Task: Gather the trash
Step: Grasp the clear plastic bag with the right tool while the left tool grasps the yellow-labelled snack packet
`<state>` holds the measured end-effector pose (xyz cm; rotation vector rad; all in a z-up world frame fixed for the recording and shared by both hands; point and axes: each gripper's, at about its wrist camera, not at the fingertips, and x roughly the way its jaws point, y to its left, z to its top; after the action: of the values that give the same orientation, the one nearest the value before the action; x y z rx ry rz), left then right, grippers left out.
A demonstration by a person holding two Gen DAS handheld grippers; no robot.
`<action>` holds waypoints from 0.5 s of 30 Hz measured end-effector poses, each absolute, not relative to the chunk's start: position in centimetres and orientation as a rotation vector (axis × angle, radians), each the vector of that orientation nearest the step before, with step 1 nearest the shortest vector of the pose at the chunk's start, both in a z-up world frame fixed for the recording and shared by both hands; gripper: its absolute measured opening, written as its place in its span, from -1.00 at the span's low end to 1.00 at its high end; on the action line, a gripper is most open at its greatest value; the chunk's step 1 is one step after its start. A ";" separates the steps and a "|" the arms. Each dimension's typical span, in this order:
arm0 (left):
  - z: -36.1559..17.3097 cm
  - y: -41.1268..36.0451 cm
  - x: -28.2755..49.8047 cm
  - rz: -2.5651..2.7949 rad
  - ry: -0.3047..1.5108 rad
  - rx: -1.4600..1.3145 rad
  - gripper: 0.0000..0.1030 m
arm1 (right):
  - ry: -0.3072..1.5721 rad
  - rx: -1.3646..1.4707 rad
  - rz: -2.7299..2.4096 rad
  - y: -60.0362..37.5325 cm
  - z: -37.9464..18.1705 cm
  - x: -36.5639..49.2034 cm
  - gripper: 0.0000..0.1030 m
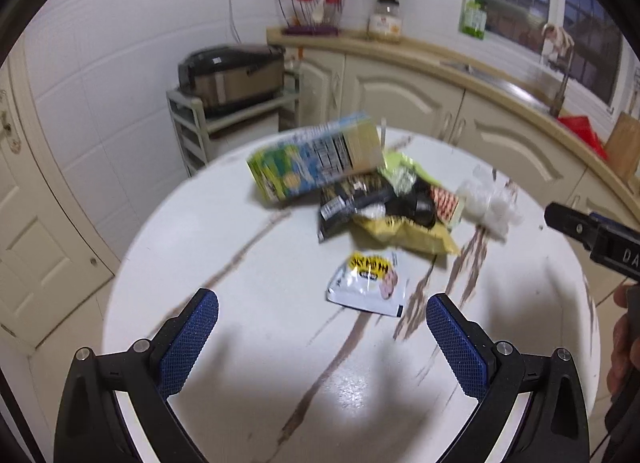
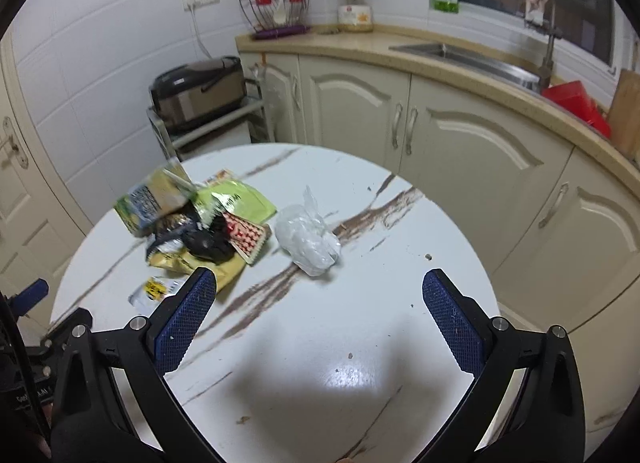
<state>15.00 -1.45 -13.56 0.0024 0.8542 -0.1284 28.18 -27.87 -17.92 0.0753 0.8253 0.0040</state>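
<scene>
Trash lies in a loose heap toward the far side of the round white marble-veined desk point(image 2: 360, 343), with nothing yet taken. Counted, as far as the blur allows: one green-and-blue printed carton point(image 1: 316, 159) tilted on top of the heap, one lime-green foil pouch point(image 2: 236, 199), one black crumpled wrapper point(image 1: 352, 199), one yellow crinkled snack bag point(image 1: 404, 235), one red-and-white patterned flat box point(image 2: 246, 237), one white-and-yellow flat sachet point(image 1: 368, 283) lying alone just in front of the heap, and one clear crumpled plastic bag point(image 2: 308, 239) apart to the heap's right. That makes seven, though pieces may hide underneath.

All should be light. The carton looks stiff enough to pinch across its narrow sides; the foil and film pieces are soft, slippery and likely to crush, so a raised fold or edge is the better hold. The flat sachet offers little height and may need lifting by one edge.

The left gripper point(image 1: 322, 313) and right gripper point(image 2: 320, 289) both hover over the near desk, jaws spread wide and empty.
</scene>
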 end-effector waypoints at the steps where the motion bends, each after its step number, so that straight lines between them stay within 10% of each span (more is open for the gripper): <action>1: -14.1 -1.7 16.0 -0.134 0.875 0.004 0.99 | 0.838 0.073 0.006 -28.0 -18.4 28.7 1.00; 15: -18.5 -4.2 26.7 -0.126 1.004 0.063 0.99 | 0.959 0.022 0.047 -28.8 -23.7 35.5 0.94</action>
<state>26.74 -4.17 -18.50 0.0635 1.0035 -0.1260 35.53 -28.75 -23.66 0.0217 0.9588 0.0474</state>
